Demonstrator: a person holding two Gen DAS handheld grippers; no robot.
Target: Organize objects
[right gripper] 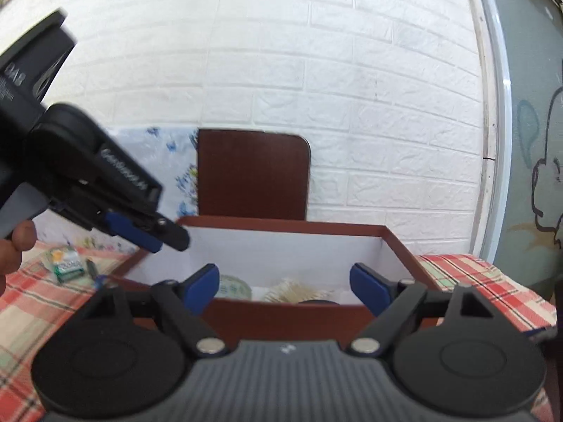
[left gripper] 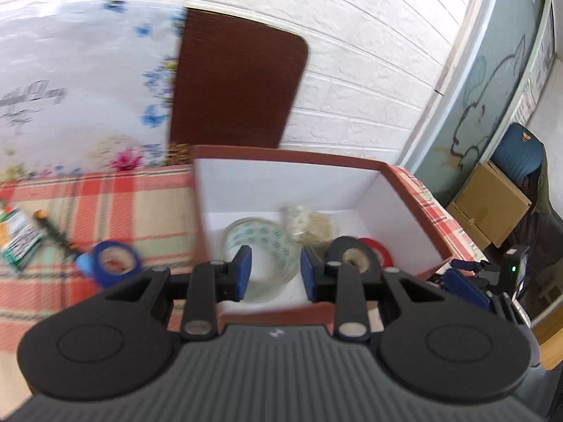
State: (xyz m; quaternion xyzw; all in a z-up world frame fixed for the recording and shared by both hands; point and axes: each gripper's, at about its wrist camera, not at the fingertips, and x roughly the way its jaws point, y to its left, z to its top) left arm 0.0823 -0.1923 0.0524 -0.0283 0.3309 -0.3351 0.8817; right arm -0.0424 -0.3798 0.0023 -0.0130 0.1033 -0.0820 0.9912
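Note:
An open brown box with a white inside (left gripper: 387,193) stands on the checked tablecloth. In it lie a clear tape roll (left gripper: 260,242), a black tape roll (left gripper: 352,256), a red tape roll (left gripper: 378,251) and a pale bundle (left gripper: 309,225). My left gripper (left gripper: 276,270) is open and empty above the box's near left corner. A blue tape roll (left gripper: 112,262) lies outside the box, to its left. My right gripper (right gripper: 285,290) is wide open and empty at the box's near wall (right gripper: 288,316). The left gripper also shows in the right wrist view (right gripper: 155,235).
A green packet (left gripper: 19,239) and a black pen-like item (left gripper: 52,232) lie on the cloth at the left. A dark brown board (left gripper: 239,84) and a floral sheet (left gripper: 81,88) lean on the white brick wall. A cardboard box (left gripper: 492,204) sits off the table's right.

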